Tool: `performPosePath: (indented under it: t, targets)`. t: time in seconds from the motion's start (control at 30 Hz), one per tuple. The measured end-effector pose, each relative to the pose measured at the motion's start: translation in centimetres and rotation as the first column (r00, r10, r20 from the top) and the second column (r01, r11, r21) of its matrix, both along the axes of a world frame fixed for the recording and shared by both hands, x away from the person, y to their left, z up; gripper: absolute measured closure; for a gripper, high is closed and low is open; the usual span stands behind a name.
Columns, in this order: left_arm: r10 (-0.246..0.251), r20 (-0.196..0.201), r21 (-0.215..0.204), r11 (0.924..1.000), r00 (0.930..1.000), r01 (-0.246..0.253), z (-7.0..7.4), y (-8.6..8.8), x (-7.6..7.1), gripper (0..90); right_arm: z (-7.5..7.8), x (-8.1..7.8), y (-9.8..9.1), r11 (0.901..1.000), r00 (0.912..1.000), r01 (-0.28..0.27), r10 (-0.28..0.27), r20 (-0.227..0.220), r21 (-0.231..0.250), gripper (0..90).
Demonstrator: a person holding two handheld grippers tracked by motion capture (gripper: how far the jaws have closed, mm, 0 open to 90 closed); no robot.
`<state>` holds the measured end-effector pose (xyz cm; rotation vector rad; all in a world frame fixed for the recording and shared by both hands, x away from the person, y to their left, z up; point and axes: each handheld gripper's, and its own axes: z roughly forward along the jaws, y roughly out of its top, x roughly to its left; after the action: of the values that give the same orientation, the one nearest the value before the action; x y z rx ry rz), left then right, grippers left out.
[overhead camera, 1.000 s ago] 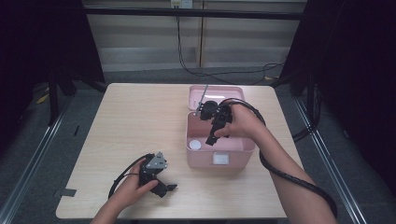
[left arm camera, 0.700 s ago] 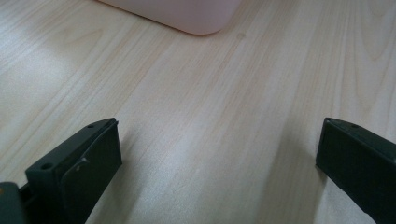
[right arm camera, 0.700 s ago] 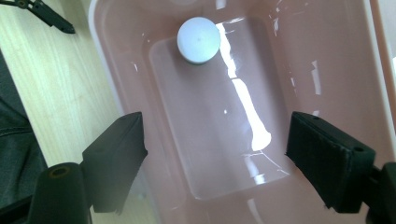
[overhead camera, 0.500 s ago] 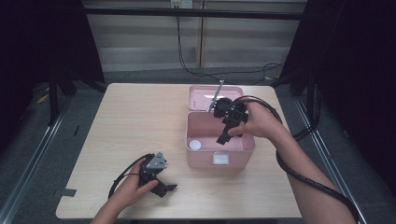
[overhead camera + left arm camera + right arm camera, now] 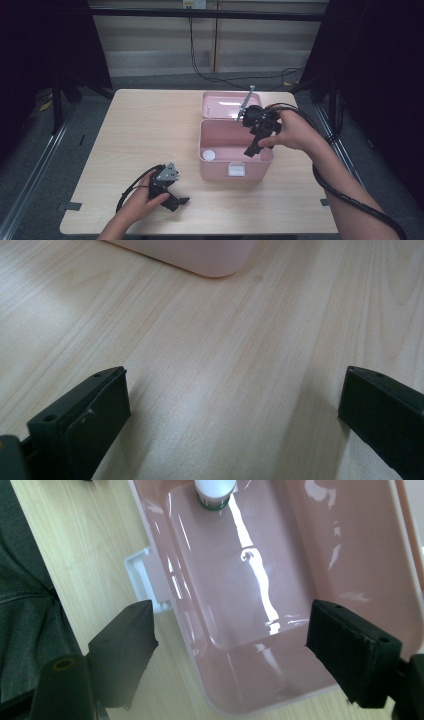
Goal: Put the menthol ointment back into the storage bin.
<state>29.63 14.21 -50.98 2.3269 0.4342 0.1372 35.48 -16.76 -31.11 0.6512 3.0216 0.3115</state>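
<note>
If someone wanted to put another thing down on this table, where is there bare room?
The widest bare patch of the table runs from its left edge to the pink box. A bare strip lies between the box front and the near edge, right of the left gripper. Inside the box, only a small white-capped bottle sits in the near-left corner. The right gripper crowds its right side.

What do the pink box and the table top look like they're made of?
Pink box: likely moulded plastic, glossy; bright light streaks on its smooth inside and rounded corners suggest it. Table top: pale wood or wood-look laminate, matt to satin; long grain lines show.
</note>
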Motion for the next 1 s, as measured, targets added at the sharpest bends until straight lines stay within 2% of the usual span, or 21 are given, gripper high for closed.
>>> performPosePath:
  t: [0.4,1.0]
  targets:
    - [0.0,0.0,0.001,1.0,1.0,0.0,0.0,0.0,0.0,0.0,0.4,-1.3,-2.8,0.9997,0.9998,0.015,-0.015,-0.01,-0.017,19.4]
    - [0.001,0.001,-0.001,1.0,1.0,-0.001,0.0,0.0,0.0,0.0,0.2,-2.9,-5.7,0.9988,0.9989,0.047,-0.047,-0.009,-0.014,19.3]
